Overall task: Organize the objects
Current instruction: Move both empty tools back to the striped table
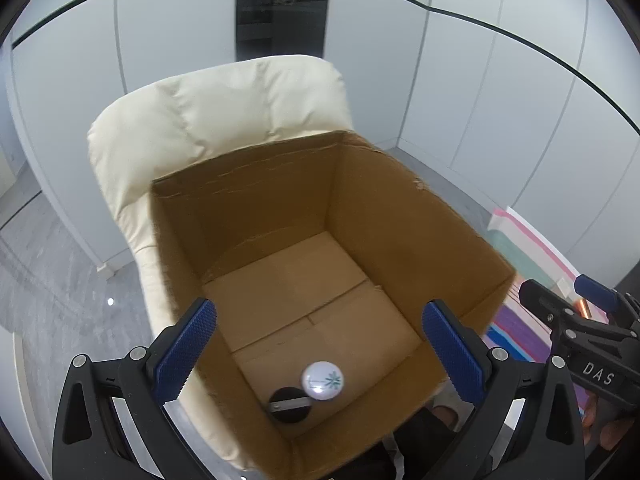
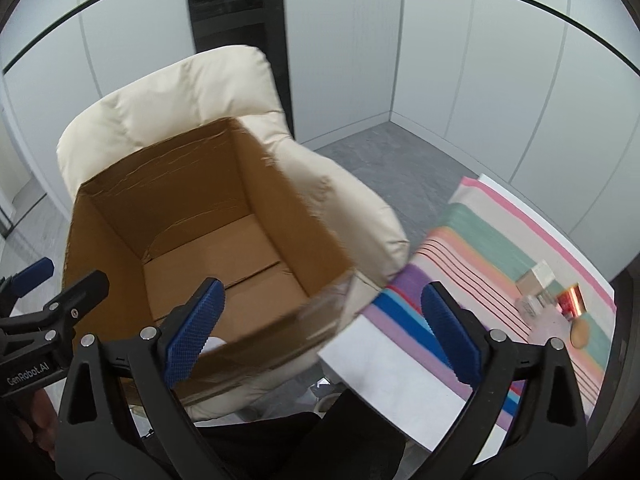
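Note:
An open cardboard box (image 1: 400, 216) stands on the seat of a cream armchair (image 1: 224, 108). On the box floor near its front wall lie a white round disc with a green print (image 1: 322, 380) and a black round lid-like object (image 1: 290, 405), touching each other. My left gripper (image 1: 320, 312) hovers open above the box with nothing between its blue pads (image 1: 186, 354). My right gripper (image 2: 322, 288) is open and empty over the box's near right corner (image 2: 328, 312). It also shows at the right edge of the left wrist view, right gripper (image 1: 566, 290).
To the right of the chair is a table under a striped cloth (image 2: 472, 248). On the cloth stand a small carton (image 2: 536, 276), a red can (image 2: 572, 300), a clear little item (image 2: 528, 306) and a tan round piece (image 2: 579, 334). White wall panels surround the grey floor (image 2: 400, 152).

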Demonstrator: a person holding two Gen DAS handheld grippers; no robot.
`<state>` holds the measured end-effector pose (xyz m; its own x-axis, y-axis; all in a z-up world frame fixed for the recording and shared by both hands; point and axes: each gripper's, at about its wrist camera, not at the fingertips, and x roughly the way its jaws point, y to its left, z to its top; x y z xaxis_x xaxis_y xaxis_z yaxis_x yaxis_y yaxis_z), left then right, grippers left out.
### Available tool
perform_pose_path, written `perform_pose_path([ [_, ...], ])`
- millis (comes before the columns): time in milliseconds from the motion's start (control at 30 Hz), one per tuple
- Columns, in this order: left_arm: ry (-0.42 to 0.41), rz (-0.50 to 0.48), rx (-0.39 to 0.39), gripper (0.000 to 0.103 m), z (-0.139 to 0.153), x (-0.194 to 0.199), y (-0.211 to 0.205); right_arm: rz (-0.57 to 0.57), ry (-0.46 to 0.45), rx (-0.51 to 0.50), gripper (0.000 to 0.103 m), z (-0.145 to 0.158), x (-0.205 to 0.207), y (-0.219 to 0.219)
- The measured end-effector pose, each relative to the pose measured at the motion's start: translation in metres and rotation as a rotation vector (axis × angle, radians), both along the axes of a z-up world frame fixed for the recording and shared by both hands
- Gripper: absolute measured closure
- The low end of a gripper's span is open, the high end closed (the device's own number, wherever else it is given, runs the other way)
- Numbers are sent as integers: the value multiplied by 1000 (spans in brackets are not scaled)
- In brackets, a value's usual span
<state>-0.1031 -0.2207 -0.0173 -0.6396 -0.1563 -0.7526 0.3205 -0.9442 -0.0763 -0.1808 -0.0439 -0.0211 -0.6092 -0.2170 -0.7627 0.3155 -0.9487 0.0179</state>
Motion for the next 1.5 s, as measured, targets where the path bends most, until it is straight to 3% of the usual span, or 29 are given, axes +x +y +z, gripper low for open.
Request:
perform_pose_path([
  [733, 15, -178, 8, 0, 2, -34, 90, -167, 3, 38, 0, -3, -2, 97],
  [1500, -4, -382, -4, 0, -2, -58, 209, -377, 5, 42, 0, -1, 24, 227],
])
